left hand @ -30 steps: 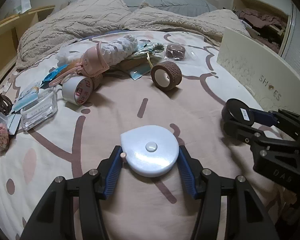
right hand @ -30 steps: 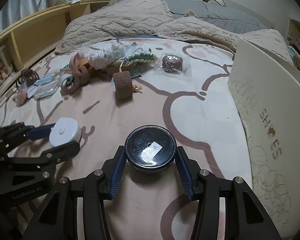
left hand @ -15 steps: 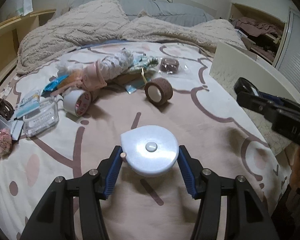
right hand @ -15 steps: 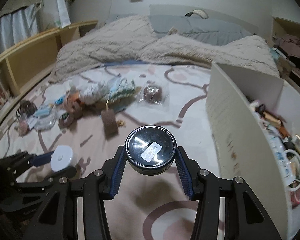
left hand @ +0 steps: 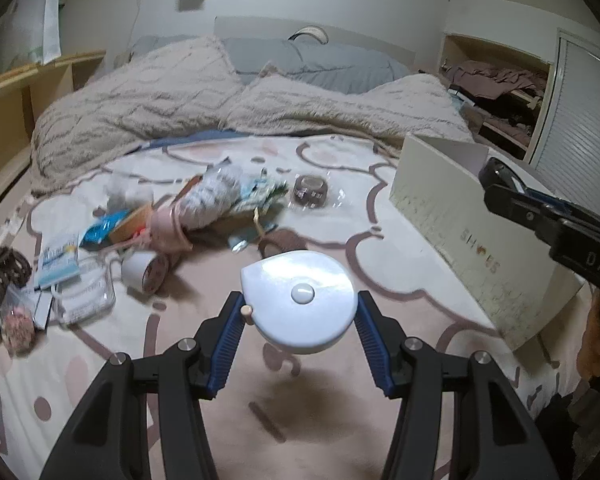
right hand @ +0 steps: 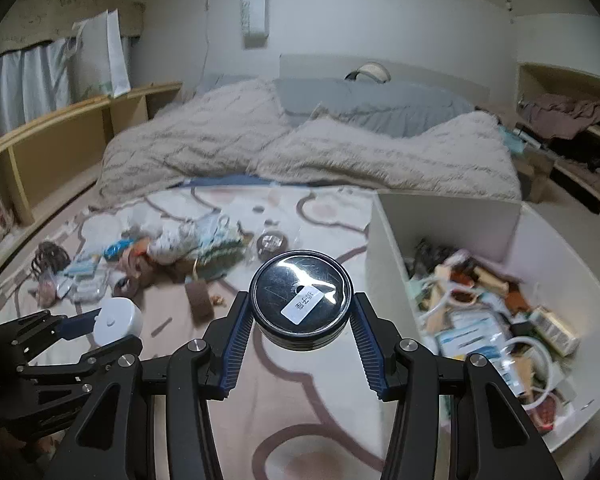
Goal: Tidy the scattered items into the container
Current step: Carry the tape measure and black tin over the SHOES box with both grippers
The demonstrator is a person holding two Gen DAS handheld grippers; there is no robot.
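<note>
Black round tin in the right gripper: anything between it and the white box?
Nothing. In the right wrist view only bare bedsheet separates the black round tin, clamped in the right gripper, from the white box.

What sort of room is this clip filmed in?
A bedroom, most likely: the work surface is a bed with a rumpled blanket and a grey pillow at the head, and a wall recess holds piled clothes.
</note>
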